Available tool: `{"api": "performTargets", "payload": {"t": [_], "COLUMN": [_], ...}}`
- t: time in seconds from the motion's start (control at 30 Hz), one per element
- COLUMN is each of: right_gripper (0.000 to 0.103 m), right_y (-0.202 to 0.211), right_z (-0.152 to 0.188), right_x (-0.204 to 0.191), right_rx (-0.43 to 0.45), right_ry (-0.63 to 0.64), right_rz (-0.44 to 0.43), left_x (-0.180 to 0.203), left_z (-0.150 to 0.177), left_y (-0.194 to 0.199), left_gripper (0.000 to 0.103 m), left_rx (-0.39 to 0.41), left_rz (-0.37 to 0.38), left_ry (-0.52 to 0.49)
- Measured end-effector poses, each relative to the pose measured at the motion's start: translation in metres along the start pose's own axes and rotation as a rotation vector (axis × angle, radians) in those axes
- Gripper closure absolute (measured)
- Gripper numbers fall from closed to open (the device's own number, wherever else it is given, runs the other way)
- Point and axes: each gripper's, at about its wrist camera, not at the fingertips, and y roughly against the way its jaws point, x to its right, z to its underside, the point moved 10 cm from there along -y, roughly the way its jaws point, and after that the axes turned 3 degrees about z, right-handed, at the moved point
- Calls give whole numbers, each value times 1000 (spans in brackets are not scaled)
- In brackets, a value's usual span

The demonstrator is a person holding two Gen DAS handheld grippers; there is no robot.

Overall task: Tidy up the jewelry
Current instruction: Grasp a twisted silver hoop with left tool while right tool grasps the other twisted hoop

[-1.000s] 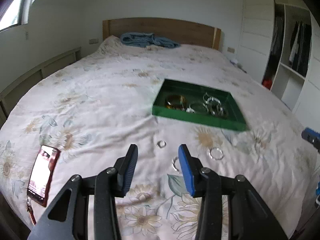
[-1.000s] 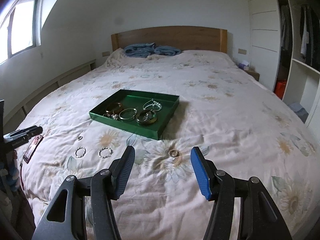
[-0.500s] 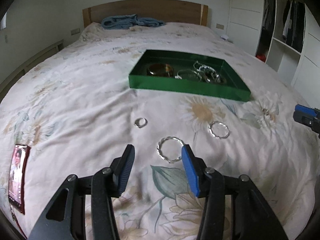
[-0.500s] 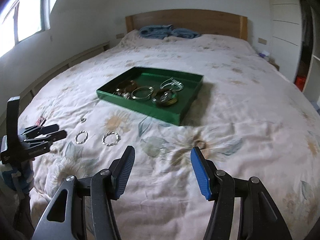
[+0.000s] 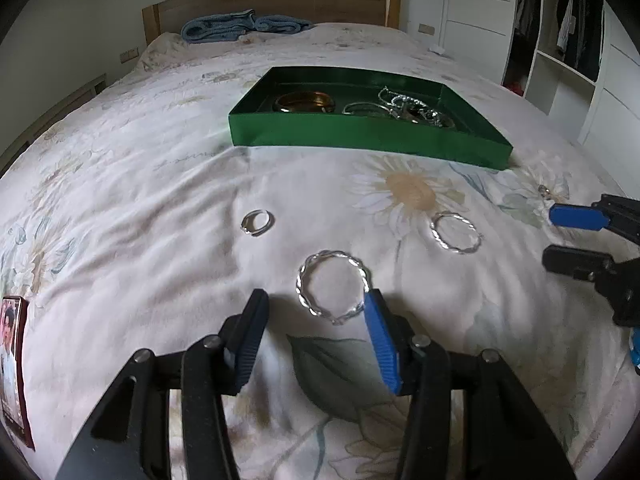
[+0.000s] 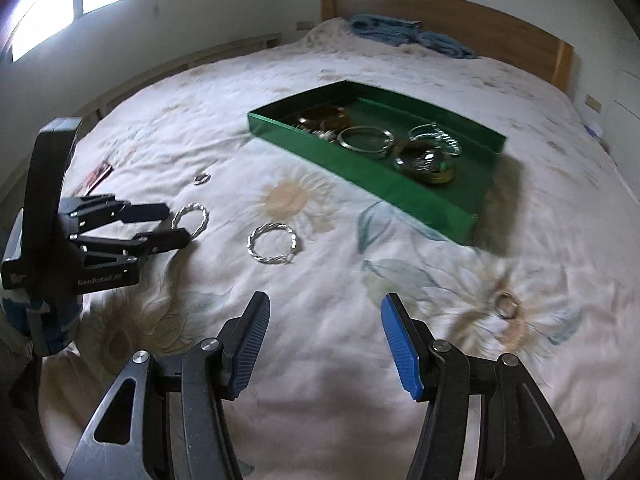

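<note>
- Bedspread with floral print is carrying loose jewelry; green tray is sitting mid-bed, already holding bangles.
- Left gripper has been dropping and closing in over the last second; its jaws, spread wide, are now flanking the near twisted silver bangle, right pad touching its rim.
- Likely meaning: pinch is coming next.
- Right gripper is also lowering, spread, nothing held; a small ring is lying to its right.
- Second twisted bangle and silver ring are lying short of the tray's near edge.
</note>
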Motion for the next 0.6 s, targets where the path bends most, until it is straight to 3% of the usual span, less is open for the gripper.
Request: {"api": "performTargets", "payload": {"t": [0.33,0.6], "right_gripper": [46,46], "right_y": [-29,-42], "right_z": [1,-7], "right_x": [-11,-14], "right_rx": [-43,-48], "right_ry": [48,74], "right_rz": [-24,-39], "left_x": [-3,-12], "left_z": [-6,-7], "left_y": [-12,-18], "left_gripper": [55,55], "left_rx": [11,21], "left_rz": [-3,51], "left_ry": [-5,57]}}
